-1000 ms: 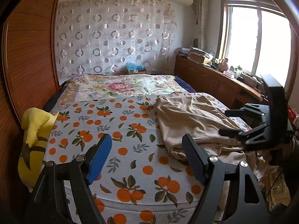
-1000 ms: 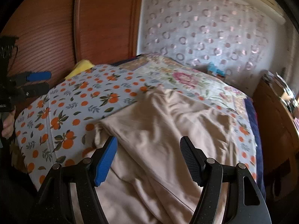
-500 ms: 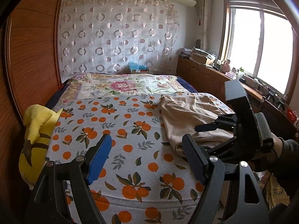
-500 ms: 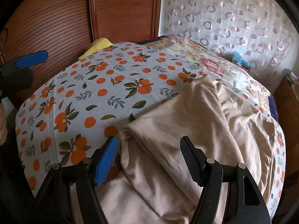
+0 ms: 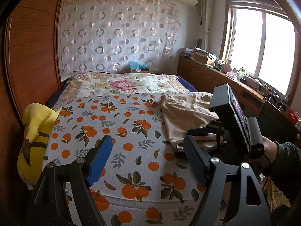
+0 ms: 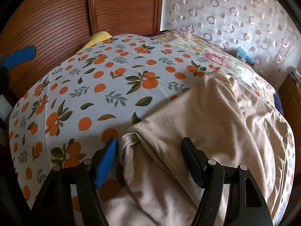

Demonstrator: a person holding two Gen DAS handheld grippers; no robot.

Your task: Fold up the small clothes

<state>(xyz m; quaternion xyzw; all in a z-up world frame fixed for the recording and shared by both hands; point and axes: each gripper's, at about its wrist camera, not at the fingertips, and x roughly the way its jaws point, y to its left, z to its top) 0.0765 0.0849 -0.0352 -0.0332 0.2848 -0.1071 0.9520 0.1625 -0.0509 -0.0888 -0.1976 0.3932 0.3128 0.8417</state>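
Note:
A beige garment lies crumpled on the right side of the bed, on the orange-print sheet. My right gripper is open, low over the garment's near bunched edge, with cloth lying between its fingers. In the left wrist view the garment sits at the right, partly hidden behind the right gripper's body. My left gripper is open and empty, above the sheet to the left of the garment.
A yellow plush toy lies at the bed's left edge against the wooden wardrobe. A floral blanket covers the far end. A cluttered wooden sideboard runs under the window at the right.
My right gripper has moved down and in over the garment's near edge. My left gripper has drawn back a little and stays open over the sheet.

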